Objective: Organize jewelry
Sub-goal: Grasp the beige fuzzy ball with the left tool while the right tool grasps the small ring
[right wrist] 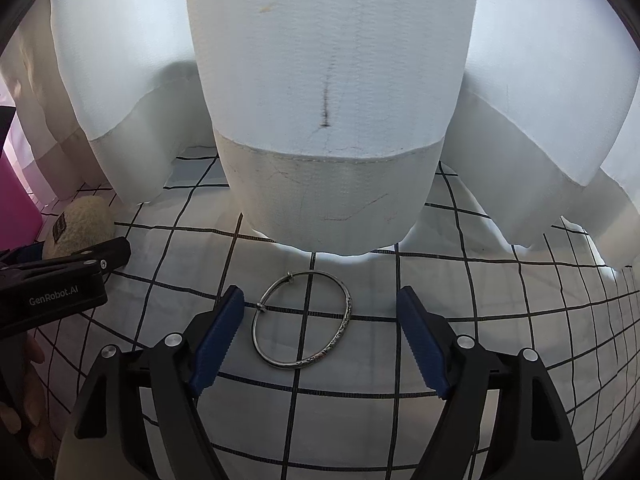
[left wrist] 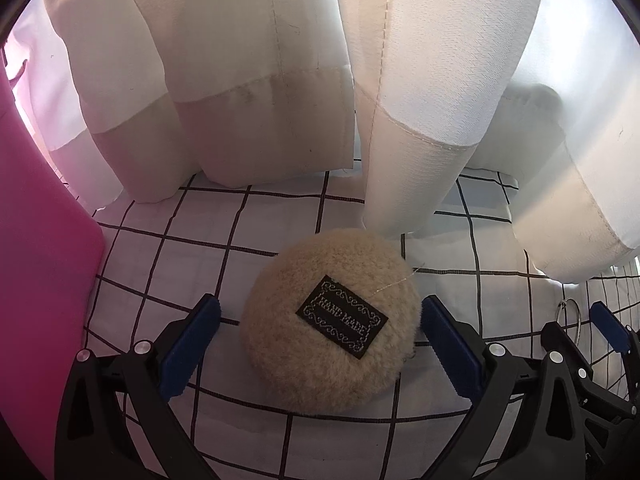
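both grippers are sitting wide open, the left gripper straddling the fuzzy pouch and the right gripper framing the silver bangle on the checked cloth near the curtain edge, probably lining up grabs

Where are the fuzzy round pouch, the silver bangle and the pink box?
fuzzy round pouch [left wrist: 320, 344], left wrist view, beige plush beside its black label.
silver bangle [right wrist: 347, 312], right wrist view, right side of the ring.
pink box [left wrist: 44, 264], left wrist view, flat side.
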Tool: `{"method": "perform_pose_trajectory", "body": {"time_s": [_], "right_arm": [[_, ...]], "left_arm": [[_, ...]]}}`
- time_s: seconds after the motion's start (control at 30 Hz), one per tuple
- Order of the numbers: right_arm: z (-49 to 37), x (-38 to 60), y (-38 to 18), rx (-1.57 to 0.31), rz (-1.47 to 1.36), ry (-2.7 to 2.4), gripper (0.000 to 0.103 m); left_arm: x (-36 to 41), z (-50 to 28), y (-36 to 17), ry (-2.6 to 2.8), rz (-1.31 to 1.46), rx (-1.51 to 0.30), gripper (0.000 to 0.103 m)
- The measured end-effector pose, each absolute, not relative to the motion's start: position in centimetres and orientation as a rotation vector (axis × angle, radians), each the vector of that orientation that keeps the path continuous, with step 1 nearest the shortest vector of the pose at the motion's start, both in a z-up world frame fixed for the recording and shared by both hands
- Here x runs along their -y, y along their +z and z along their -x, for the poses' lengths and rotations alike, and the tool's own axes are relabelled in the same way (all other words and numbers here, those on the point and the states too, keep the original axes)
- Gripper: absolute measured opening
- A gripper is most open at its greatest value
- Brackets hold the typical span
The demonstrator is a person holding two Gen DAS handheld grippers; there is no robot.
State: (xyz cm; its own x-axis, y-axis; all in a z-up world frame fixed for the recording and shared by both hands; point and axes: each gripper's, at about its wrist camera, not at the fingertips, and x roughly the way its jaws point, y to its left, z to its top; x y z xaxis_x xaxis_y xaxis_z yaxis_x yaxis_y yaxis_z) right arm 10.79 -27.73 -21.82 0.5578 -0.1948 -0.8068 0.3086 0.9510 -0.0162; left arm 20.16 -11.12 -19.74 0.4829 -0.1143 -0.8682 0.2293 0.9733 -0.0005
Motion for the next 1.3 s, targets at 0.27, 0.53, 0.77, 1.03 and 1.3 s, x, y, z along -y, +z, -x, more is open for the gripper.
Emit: {"method": "perform_pose_trajectory", "body": {"time_s": [0.27,0.53,0.77,1.03,1.3], "right_arm": [[-9.4,28.2,-21.8,-0.931,-0.128,-0.291,0.074],[-9.6,27.0,-21.4,-0.924,-0.111,-0.265,0.062],[-9.5,25.3,-21.7,-0.916,-0.092,-0.248,0.047],[-9.0,25.3,-21.7,-0.912,-0.092,-0.231,0.046],[-7.4,24.8,-21.9,-0.900,-0.094,-0.211,0.046]], "left_arm": [[11.0,-19.9,-19.5,-0.207,-0.121,-1.035,0.098],[11.2,-20.2,-19.9,-0.207,-0.116,-1.036,0.097],[11.4,-19.1,-19.9,-0.225,-0.120,-1.019,0.076],[12.1,-17.8,-19.7,-0.241,-0.133,-1.005,0.050],[11.8,-15.4,-19.2,-0.248,-0.147,-0.988,0.048]]}}
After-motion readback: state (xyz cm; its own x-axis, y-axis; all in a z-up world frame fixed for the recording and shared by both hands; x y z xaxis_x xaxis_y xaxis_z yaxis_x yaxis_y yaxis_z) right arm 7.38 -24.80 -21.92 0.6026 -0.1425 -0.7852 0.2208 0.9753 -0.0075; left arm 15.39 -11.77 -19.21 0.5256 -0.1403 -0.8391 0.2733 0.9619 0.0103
